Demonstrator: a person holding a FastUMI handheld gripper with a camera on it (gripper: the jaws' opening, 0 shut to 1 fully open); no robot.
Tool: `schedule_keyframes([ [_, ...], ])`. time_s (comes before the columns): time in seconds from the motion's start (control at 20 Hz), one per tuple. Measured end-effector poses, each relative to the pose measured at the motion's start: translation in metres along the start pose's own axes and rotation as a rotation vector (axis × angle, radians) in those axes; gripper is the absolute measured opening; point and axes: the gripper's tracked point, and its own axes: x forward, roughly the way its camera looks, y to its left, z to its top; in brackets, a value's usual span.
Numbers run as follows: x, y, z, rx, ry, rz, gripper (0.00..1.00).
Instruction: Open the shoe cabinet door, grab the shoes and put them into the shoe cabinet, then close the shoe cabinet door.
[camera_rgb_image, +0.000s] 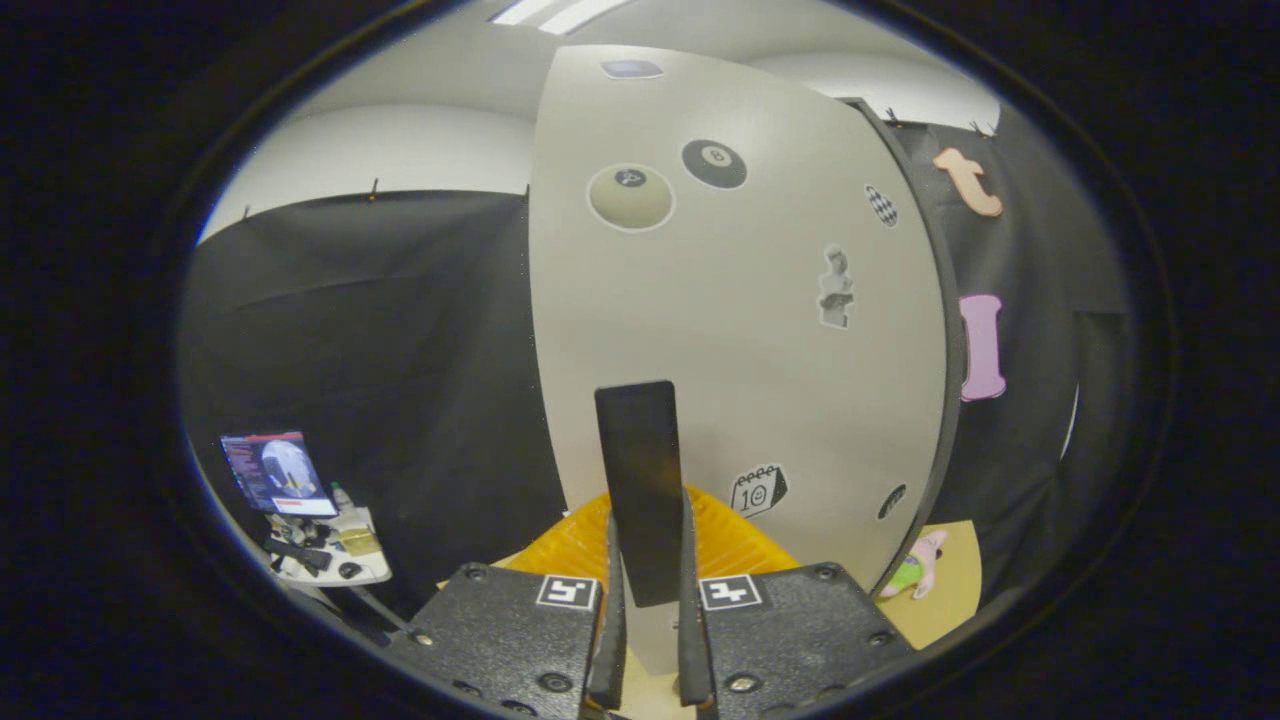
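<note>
The shoe cabinet's pale door (740, 330), dotted with stickers, stands upright right in front of me. A dark strip runs down its right edge. Its flat black handle (640, 450) rises straight up between my fingers. My gripper (648, 535) is shut on the handle's lower part, one finger pressing on each side. A yellow ribbed thing (735, 545) lies low behind the handle, just beyond the fingers; I cannot tell what it is.
A wooden surface (950, 600) with a pink and green plush toy (920, 565) lies to the right of the door's foot. Far off to the left, a small white table (335, 560) carries a lit screen (275, 472) and clutter.
</note>
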Motion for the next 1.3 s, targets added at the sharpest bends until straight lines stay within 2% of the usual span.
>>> schedule_keyframes([
  [0.35, -0.004, -0.007, 0.001, -0.059, -0.009, -0.06, 0.24],
  [0.55, -0.012, -0.013, 0.0, -0.089, -0.032, -0.153, 0.23],
  [0.75, -0.033, -0.041, 0.002, -0.133, -0.074, -0.301, 0.23],
  [0.95, -0.069, -0.102, 0.015, -0.166, -0.133, -0.521, 0.2],
  [1.0, -0.081, -0.116, 0.021, -0.172, -0.162, -0.572, 0.15],
  [1.05, -0.09, -0.12, 0.017, -0.139, -0.164, -0.554, 0.12],
  [1.15, -0.096, -0.114, -0.005, -0.067, -0.139, -0.512, 0.13],
  [1.25, -0.111, -0.102, -0.011, -0.062, -0.151, -0.487, 0.23],
  [1.3, -0.122, -0.103, -0.009, -0.073, -0.176, -0.516, 0.27],
])
